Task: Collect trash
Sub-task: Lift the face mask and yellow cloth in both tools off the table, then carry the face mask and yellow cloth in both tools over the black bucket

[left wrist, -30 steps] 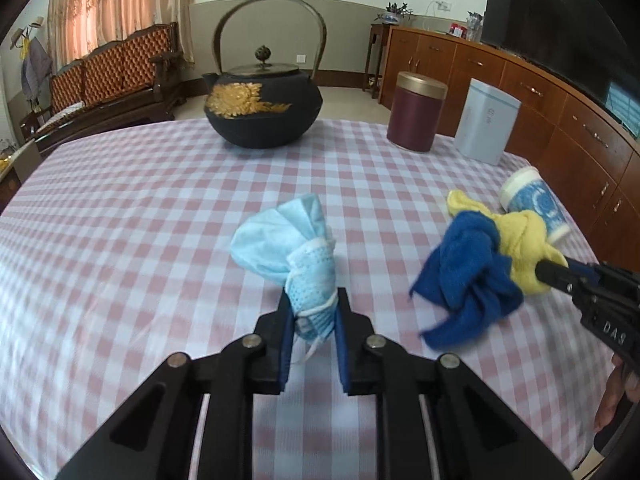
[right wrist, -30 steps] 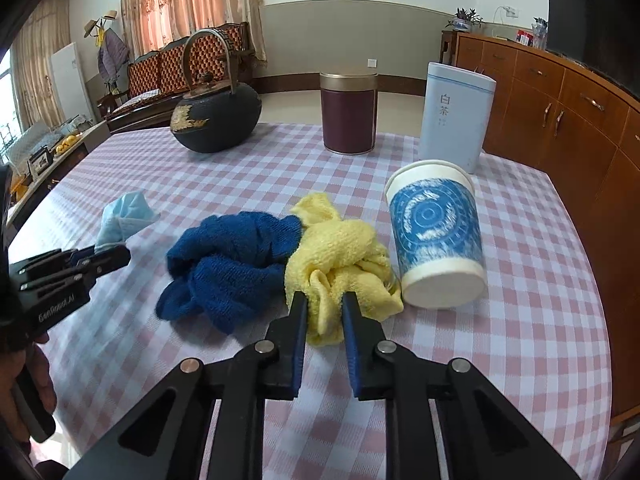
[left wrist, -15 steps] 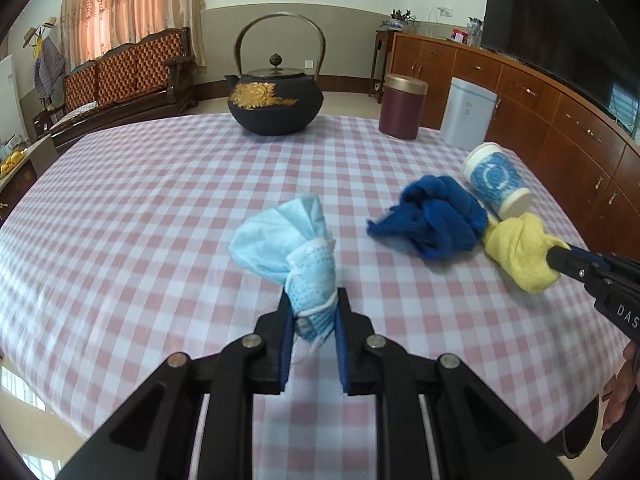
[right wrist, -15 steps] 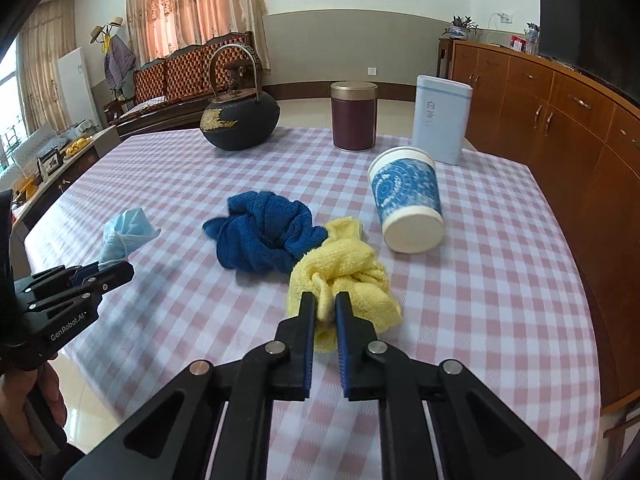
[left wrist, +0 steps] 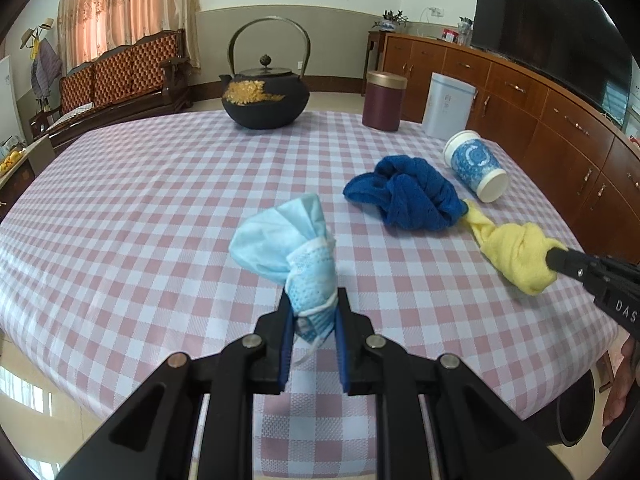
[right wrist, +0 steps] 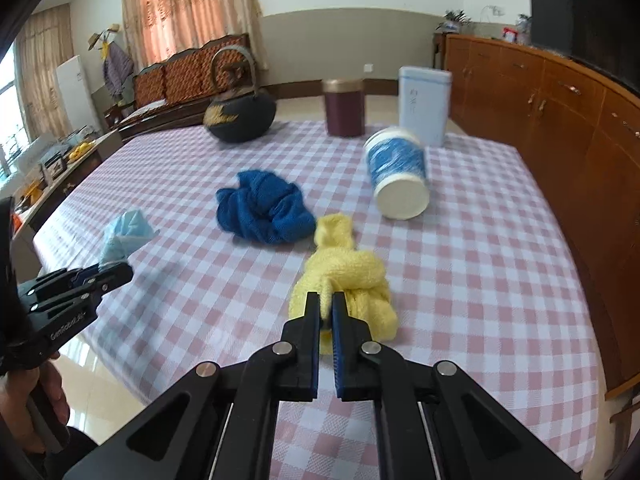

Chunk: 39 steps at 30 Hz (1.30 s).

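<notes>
Left gripper (left wrist: 313,312): fingers closed on a crumpled pale-blue disposable face mask (left wrist: 288,248), pinched at its lower end, bulk standing up above the fingertips, clear of the counter as far as can be judged

Right gripper (right wrist: 326,308): fingers nearly together, clamped on a fold of a knotted yellow terry cloth (right wrist: 344,280); the cloth's far tail trails toward the blue cloth, and whether it touches the counter cannot be told

Counter (left wrist: 140,200): round, covered in pink-and-white checked cloth

Not yet picked up:
- crumpled dark-blue terry cloth (left wrist: 404,196), lying on the counter, just beside the yellow cloth's tail
- blue-patterned white paper cup (left wrist: 476,166), tipped on its side, near the blue cloth

Probably not trash, standing at the far side: black cast-iron kettle with gold motif (left wrist: 264,96), maroon canister with gold lid (left wrist: 382,100), pale-blue rectangular tin (left wrist: 448,106)

Dark round rim (left wrist: 576,416), low right below the counter edge: possibly a bin, unconfirmed

Progress, judged: two items in hand, none seen deposited; two items left; early to middle stage
</notes>
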Tool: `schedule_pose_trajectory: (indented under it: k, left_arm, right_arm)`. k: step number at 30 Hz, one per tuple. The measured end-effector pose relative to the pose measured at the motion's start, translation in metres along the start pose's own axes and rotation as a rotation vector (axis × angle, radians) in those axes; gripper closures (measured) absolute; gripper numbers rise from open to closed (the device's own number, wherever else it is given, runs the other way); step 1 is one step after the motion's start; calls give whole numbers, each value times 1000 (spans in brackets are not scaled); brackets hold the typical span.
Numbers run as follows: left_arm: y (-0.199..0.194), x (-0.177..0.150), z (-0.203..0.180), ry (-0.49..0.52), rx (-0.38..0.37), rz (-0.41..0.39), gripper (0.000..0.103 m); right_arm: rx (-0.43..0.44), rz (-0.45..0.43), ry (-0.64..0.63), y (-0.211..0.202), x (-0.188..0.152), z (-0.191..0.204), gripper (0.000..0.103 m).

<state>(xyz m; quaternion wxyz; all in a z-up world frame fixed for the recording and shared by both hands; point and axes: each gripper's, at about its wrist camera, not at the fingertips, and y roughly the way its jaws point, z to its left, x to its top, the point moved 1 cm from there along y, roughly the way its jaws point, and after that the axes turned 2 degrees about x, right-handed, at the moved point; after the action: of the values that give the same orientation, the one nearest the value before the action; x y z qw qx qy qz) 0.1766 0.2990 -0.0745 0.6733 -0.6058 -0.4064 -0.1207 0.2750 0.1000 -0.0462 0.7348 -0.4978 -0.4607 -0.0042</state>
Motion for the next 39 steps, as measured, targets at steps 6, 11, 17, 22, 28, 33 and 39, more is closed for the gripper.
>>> schedule_pose_trajectory:
  k: [6,11,17,22,28,33,39]
  left_arm:
    - [11,-1,3,-1,-1,16,84]
    - [14,1,-2,11,1,19,84]
    - [1,3,-18,40,-4,-12,84]
    - [-23,4,-48,95,-33,-49,84]
    - [-49,0,-90,150,-91,-80,84]
    - [-63,-5,-129,197,-139,-93,84]
    - [-74,-18,-177,255,-201,-97,84]
  right_arm:
    - [-85,15,-55,28,5,7,26]
    - [-45,39,-11,35,11,-1,70]
    - [-55,-44,-7,-2,12,-5,70]
    - [-75,-86,-8,-38,-1,-13,70]
    - [-101,-145,17,-90,-18,-32,70]
    - [-146,-172,44,-124,-36,-53,70]
    - [-216,-187,86,-161,-64,-83,70]
